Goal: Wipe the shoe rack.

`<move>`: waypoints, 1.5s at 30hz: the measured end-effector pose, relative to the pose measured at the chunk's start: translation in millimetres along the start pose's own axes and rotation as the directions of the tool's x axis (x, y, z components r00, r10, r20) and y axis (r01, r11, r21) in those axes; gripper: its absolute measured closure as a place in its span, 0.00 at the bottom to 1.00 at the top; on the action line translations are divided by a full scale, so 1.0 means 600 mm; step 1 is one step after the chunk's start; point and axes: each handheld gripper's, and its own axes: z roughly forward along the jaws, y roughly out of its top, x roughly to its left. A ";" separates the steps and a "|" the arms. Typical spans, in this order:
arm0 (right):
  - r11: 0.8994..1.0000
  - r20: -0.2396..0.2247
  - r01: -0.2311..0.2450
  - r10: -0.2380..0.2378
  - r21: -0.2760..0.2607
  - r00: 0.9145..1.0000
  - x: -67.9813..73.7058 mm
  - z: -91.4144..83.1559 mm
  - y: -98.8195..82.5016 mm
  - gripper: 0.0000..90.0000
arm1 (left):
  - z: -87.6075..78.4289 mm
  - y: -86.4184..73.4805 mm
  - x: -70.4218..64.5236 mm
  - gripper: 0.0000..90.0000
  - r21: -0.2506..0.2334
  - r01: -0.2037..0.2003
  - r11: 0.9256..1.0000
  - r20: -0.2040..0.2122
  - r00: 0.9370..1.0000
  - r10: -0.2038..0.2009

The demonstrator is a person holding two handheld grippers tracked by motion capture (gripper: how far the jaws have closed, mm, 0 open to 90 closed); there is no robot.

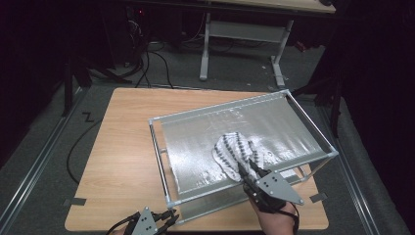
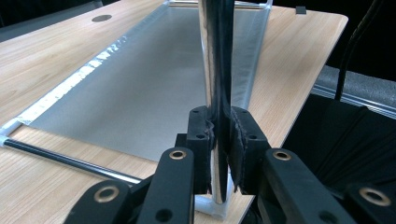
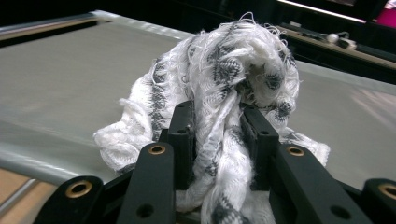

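A metal frame with a silvery sheet (image 1: 235,132) stretched across its top stands on the wooden table (image 1: 122,161). A white cloth with grey pattern (image 1: 235,149) lies bunched on the sheet near its front edge. My right gripper (image 1: 247,169) is shut on that cloth (image 3: 219,126), which bulges up between and above the jaws. My left gripper (image 1: 171,215) sits at the table's front edge, shut on the frame's upright corner post (image 2: 218,93), which rises between its pads (image 2: 203,140).
The frame's lower bar (image 2: 70,161) runs low over the table to the left of the held post. Beyond the table stand another desk's white legs (image 1: 205,49), with cables on the grey floor (image 1: 147,63). Bare wood lies left of the frame.
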 end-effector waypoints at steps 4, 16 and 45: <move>1.000 -0.048 0.015 -0.015 -0.009 0.999 0.028 0.002 0.007 0.77 | -0.001 0.000 -0.002 0.88 0.000 -0.006 1.000 0.001 1.000 0.006; 0.998 -0.198 0.052 -0.060 -0.045 0.978 0.123 0.010 0.030 0.76 | -0.002 -0.002 -0.004 0.87 -0.001 -0.018 1.000 -0.003 1.000 0.018; 0.995 -0.122 0.062 -0.071 -0.077 0.990 0.127 -0.001 0.020 0.73 | 0.000 -0.003 -0.001 0.87 0.005 -0.021 1.000 0.008 1.000 0.021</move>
